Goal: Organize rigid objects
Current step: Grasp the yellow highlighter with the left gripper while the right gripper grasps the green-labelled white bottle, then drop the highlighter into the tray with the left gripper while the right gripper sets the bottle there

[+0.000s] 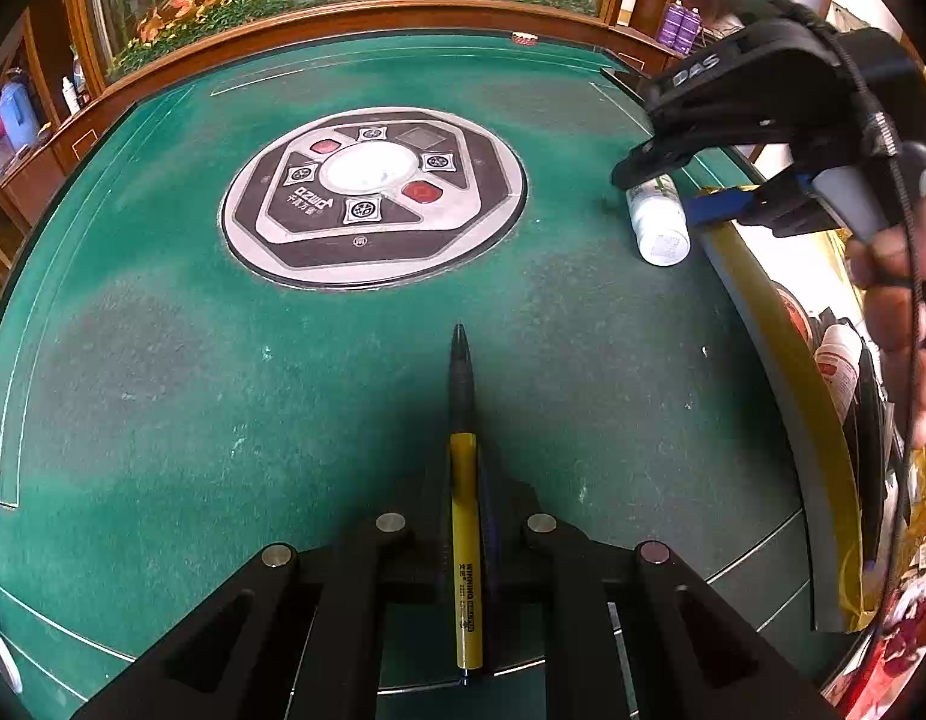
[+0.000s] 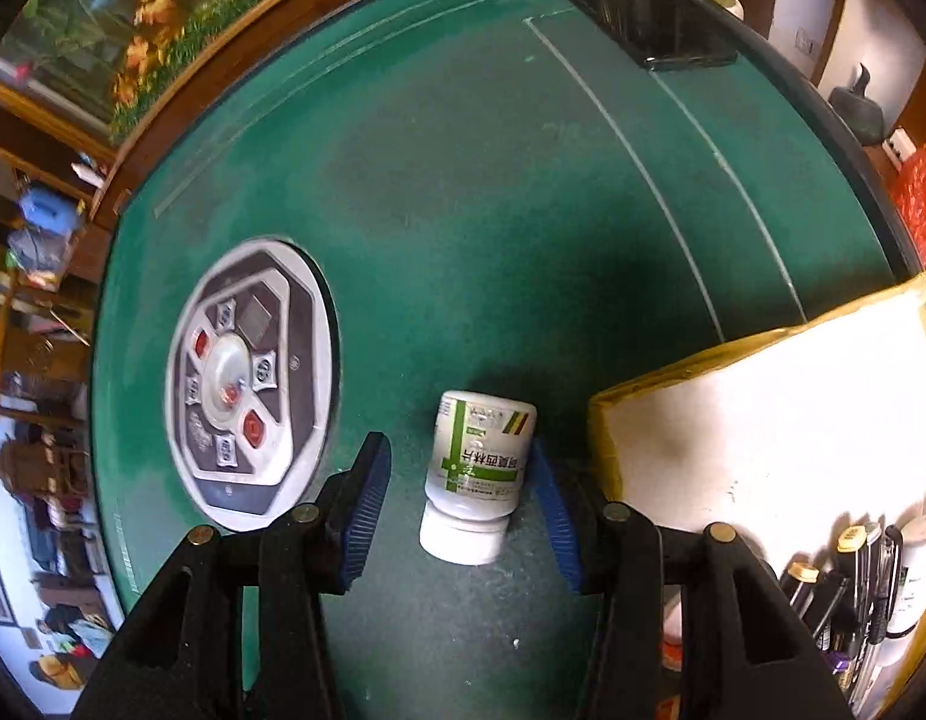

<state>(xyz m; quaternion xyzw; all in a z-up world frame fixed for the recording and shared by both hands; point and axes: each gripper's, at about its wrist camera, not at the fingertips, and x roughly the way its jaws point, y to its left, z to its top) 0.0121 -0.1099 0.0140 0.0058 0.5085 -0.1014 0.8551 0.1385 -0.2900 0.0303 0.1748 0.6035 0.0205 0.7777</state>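
Observation:
My left gripper (image 1: 466, 516) is shut on a yellow and black pen (image 1: 464, 480), which points forward above the green table (image 1: 282, 390). A white medicine bottle (image 2: 478, 480) lies on its side on the felt, cap toward the camera. My right gripper (image 2: 463, 510) is open, with one blue pad on each side of the bottle, apart from it. In the left wrist view the bottle (image 1: 658, 222) and the right gripper (image 1: 691, 186) are at the far right, beside a yellow box (image 1: 781, 372).
The open yellow box (image 2: 763, 420) with a white inside stands right of the bottle and holds several pens and bottles (image 2: 865, 588). A round control panel (image 1: 372, 195) sits in the table's middle. A black phone (image 2: 643, 18) lies at the far edge.

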